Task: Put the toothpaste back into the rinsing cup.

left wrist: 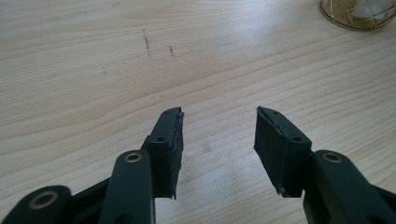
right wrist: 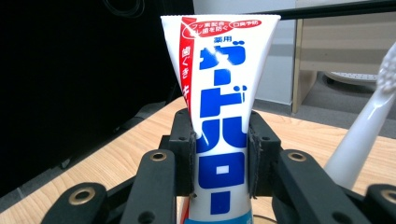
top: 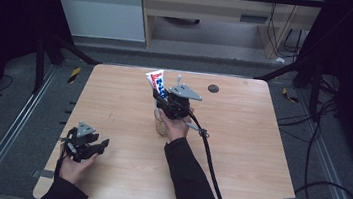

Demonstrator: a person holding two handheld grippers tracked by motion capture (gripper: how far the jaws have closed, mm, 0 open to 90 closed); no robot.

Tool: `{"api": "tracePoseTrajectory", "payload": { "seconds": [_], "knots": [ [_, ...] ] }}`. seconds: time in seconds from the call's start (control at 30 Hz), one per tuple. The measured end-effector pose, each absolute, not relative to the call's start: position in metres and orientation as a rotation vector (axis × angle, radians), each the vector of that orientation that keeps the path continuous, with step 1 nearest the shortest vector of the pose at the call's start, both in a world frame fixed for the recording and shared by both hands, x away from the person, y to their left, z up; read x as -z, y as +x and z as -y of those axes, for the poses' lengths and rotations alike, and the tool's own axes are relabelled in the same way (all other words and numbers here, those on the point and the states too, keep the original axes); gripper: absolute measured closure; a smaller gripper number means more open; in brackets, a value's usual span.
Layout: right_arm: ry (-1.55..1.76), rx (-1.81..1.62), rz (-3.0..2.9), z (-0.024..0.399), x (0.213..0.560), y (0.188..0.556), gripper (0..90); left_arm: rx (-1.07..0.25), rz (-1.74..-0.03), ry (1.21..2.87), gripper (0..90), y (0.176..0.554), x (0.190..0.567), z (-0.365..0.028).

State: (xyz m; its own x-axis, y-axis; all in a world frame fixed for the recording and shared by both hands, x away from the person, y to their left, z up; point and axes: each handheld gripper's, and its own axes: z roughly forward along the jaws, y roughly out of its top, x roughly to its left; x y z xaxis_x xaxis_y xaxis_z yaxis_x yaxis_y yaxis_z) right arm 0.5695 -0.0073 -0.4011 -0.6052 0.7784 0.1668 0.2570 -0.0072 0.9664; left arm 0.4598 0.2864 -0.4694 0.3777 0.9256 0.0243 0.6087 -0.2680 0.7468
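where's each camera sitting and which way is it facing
High view: above the person's side, looking forward and down at the table; forearms, both grippers.
Left gripper view: rides the left gripper, facing bare tabletop; open jaws.
Right gripper view: rides the right gripper, facing outward; jaws clamp the toothpaste tube.
Shared: the tube, high view too.

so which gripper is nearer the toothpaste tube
Right. The right gripper is clamped on the toothpaste tube, holding it upright mid-table. The left gripper sits open near the table's front-left edge, well away from it.
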Motion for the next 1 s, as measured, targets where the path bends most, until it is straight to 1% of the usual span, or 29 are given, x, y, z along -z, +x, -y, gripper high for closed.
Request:
{"api": "tracePoseTrajectory", "payload": {
  "seconds": [0.5, 1.0],
  "knots": [
    [1.071, -1.599, -1.867, 0.010, 0.417, 0.574, 68.6, -0.620, -1.319, 1.987, 51.3, 0.460, 0.470, -0.286],
    [1.029, -1.561, -1.886, 0.004, 0.437, 0.566, 67.7, -0.619, -1.316, 1.986, 51.2, 0.460, 0.469, -0.286]
  ]
}}
